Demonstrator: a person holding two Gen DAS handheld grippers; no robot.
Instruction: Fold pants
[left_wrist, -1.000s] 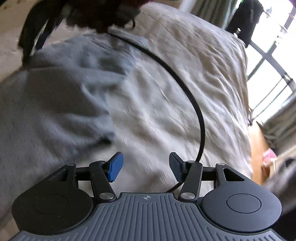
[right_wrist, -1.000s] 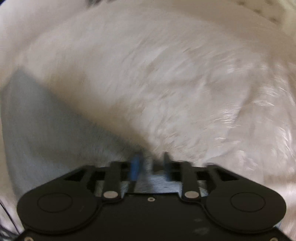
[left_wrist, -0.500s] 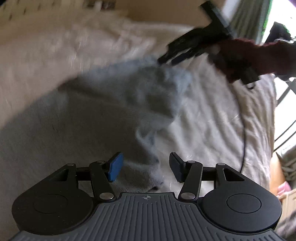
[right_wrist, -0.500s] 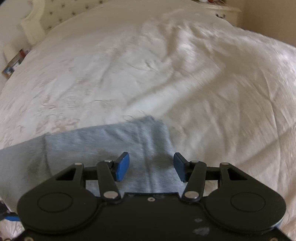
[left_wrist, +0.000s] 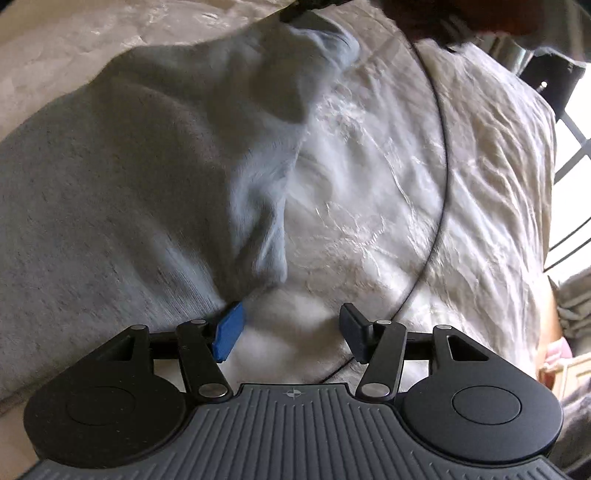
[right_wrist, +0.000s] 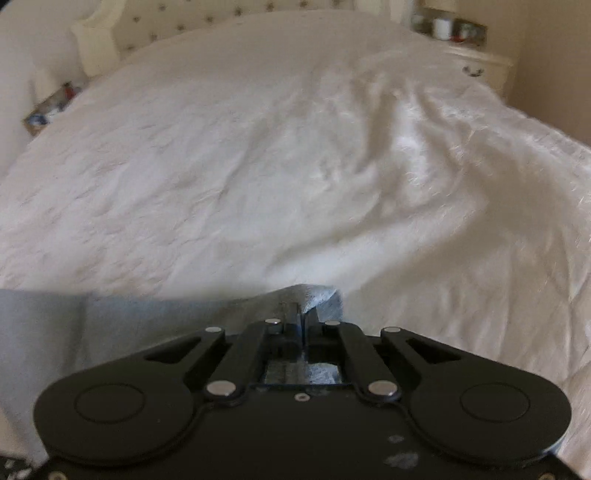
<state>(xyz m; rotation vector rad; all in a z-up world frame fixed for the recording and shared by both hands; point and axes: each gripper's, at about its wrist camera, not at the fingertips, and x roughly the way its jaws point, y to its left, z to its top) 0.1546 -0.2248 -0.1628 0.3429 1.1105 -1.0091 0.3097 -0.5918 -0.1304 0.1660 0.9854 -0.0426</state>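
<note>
The grey pants (left_wrist: 122, 192) lie on the white bedspread (left_wrist: 388, 206), filling the left wrist view from about 8 o'clock up to 12 o'clock, with a rumpled edge running down toward the centre. In the right wrist view the same grey cloth spreads from 9 o'clock to the middle, ending in a lifted corner.

The right gripper (right_wrist: 300, 325) has its jaws drawn tight together with that corner of the pants pinched between them; a small tuft of cloth stands up just past the tips. The left gripper (left_wrist: 286, 328) is spread wide and holds nothing. Its blue pad (left_wrist: 229, 332) sits just beside, perhaps touching, the hem at 7 o'clock, while the other finger is over bare bedspread.

The main risk, judging from this, lies in the right-hand grip: only a small bit of fabric appears caught, so a quick pull could let it slip free and drop the fold halfway. With one side held and the other loose, a lift would likely drag the cloth askew and bunch it instead of laying it flat. If the left jaws close where they stand, they may catch mostly bedspread with little or no hem, pulling the cover up with the pants. A thin black cable (left_wrist: 441, 177) arcs across the bedspread from 1 o'clock toward 5 o'clock and could snag the left gripper or get trapped under the fold.
</note>
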